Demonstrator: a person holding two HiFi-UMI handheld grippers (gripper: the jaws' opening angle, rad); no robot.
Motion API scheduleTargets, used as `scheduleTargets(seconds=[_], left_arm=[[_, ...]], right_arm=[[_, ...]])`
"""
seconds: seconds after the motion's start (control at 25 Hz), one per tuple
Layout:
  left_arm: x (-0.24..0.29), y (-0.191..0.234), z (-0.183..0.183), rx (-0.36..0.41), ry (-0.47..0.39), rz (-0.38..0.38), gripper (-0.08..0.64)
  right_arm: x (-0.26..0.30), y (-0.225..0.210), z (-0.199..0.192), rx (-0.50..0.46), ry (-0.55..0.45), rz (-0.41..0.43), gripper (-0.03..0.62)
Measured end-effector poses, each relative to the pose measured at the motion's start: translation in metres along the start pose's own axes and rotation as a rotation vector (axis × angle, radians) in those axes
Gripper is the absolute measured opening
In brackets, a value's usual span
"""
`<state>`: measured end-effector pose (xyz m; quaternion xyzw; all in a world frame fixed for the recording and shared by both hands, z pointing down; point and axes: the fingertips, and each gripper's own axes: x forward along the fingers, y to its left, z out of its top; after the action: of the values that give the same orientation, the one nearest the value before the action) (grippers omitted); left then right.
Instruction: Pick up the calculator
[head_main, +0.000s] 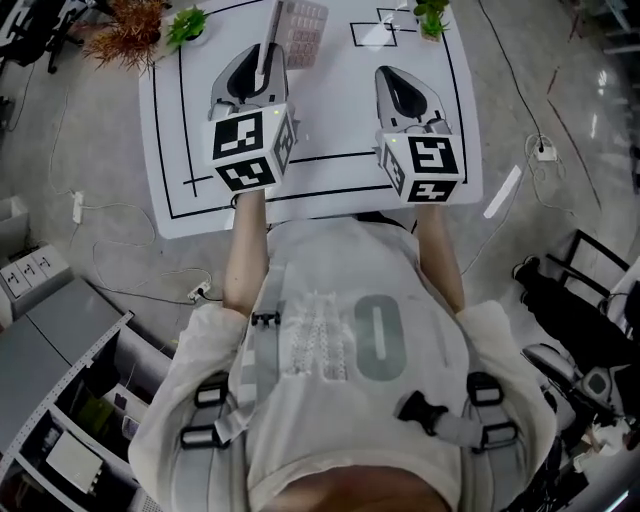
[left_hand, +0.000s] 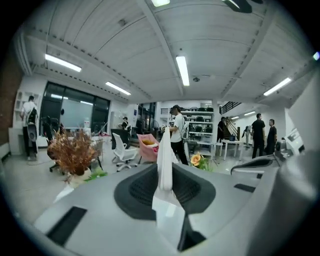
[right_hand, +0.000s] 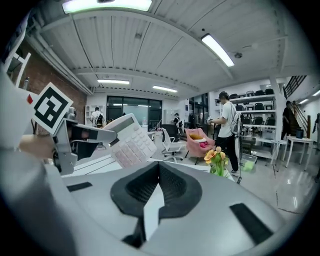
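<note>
Holding calculator (head_main: 303, 30) in my left gripper (head_main: 262, 66), jaws pinched on its near edge, long axis running ahead. Right gripper (head_main: 392, 78) closed, empty, alongside.

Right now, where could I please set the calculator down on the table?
The table is bare between the left gripper and right gripper and along its near edge. Far corners are crowded: dried plant and green plant left, flowering plant right.
</note>
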<state>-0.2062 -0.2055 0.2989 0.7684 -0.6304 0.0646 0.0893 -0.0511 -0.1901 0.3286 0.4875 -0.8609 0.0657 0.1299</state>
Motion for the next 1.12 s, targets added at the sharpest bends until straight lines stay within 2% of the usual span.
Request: scheduleTargets(seconds=[0.28,0.44,0.72,0.84,1.12], left_arm=[[-0.056,0.023,0.019,0.185,-0.091,0.183,0.083],[-0.082,0.028,0.025,0.274,-0.147,0.25,0.083],[-0.105,0.039,0.02,0.263,-0.163,0.293,0.082],[-0.108,0.039,0.02,0.257,-0.172,0.289,0.081],[-0.106,0.036,0.023,0.255,-0.172,0.263,0.081]], right_arm=[[-0.008,0.015,0.008,0.009,-0.03,0.047,0.008],[-0.014,0.022,0.011,0.008,-0.054,0.056,0.008],[-0.025,0.031,0.02,-0.019,-0.108,0.046,0.008],[-0.029,0.031,0.023,-0.045,-0.114,0.037,0.008],[-0.037,0.027,0.024,-0.039,-0.116,0.021,0.008]])
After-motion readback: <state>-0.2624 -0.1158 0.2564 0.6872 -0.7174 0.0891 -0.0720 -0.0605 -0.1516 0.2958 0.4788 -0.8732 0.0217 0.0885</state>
